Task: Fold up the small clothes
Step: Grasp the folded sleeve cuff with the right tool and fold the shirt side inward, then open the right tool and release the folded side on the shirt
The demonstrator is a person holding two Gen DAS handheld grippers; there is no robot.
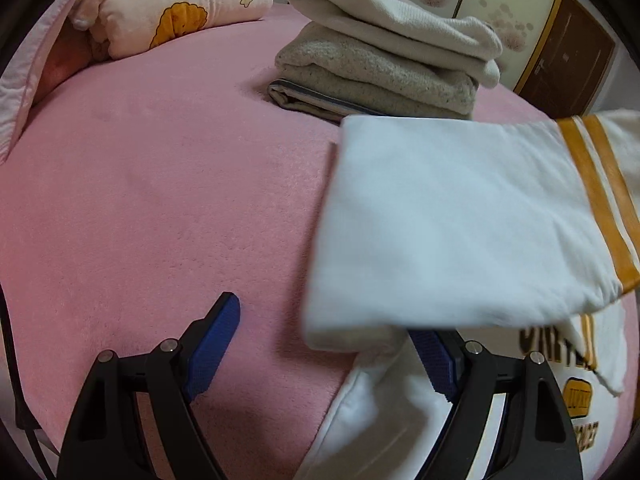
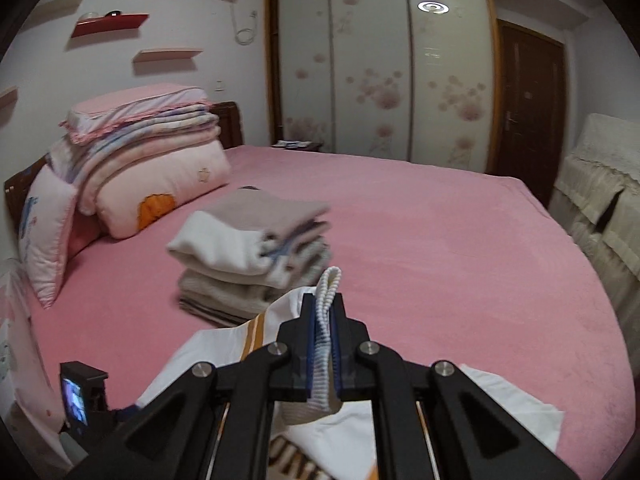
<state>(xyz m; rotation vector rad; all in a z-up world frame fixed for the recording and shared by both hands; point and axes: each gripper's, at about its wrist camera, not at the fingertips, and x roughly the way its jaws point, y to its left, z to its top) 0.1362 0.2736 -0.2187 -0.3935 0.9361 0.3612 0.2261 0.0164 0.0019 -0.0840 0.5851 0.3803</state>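
Note:
A white garment (image 1: 460, 220) with orange stripes and dark lettering lies on the pink bed (image 1: 160, 200). One flap of it is lifted and hangs blurred across the right half of the left wrist view. My left gripper (image 1: 324, 320) is open just above the bed at the garment's left edge. Its left finger (image 1: 216, 344) is over bare sheet, and the tip of its right finger (image 1: 436, 360) is hidden under the flap. My right gripper (image 2: 325, 304) is shut on the garment's ribbed white hem (image 2: 328, 280), holding it up off the bed while the rest of the garment (image 2: 224, 344) trails below.
A stack of folded grey and cream clothes (image 1: 380, 60) (image 2: 256, 248) sits just beyond the garment. Folded quilts and pillows (image 2: 152, 160) are piled at the headboard. A covered sofa (image 2: 600, 200) stands off the bed's right side, a sliding wardrobe (image 2: 380, 80) behind.

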